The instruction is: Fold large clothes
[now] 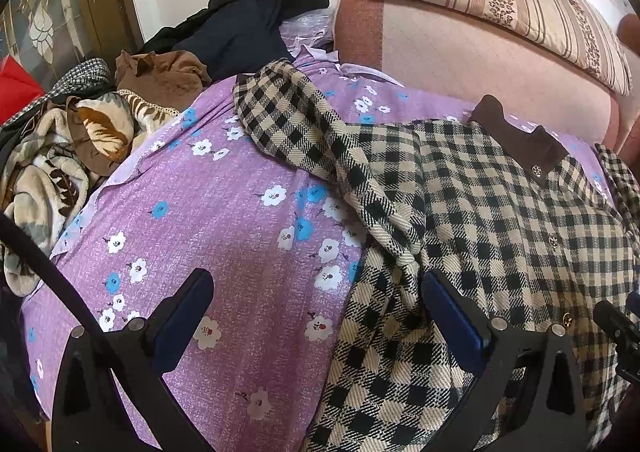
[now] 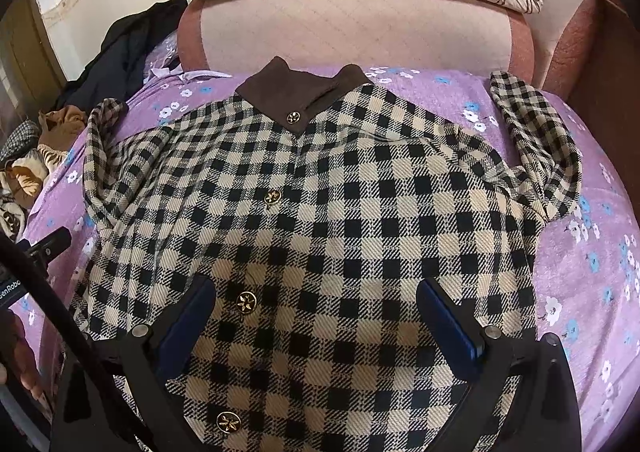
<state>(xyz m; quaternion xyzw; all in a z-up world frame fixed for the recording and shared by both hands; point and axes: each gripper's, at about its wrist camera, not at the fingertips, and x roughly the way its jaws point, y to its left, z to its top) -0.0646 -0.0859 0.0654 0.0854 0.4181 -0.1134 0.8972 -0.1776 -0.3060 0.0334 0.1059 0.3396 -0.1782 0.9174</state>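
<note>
On the purple floral sheet (image 2: 580,260), the checked jacket (image 2: 320,212) lies beside piled clothes (image 1: 168,76), both grippers' jaws released.

**Cloth, plastic and a little metal**

We see a checked jacket (image 2: 340,212) of coarse, matt woven cloth, its collar (image 2: 304,92) a softer brown fabric, its buttons (image 2: 245,302) shiny gold metal. The purple sheet (image 1: 224,220) looks thin and smooth. Both grippers (image 1: 316,316) (image 2: 316,316) are matt black plastic with blue ribbed pads (image 2: 448,324).
</note>
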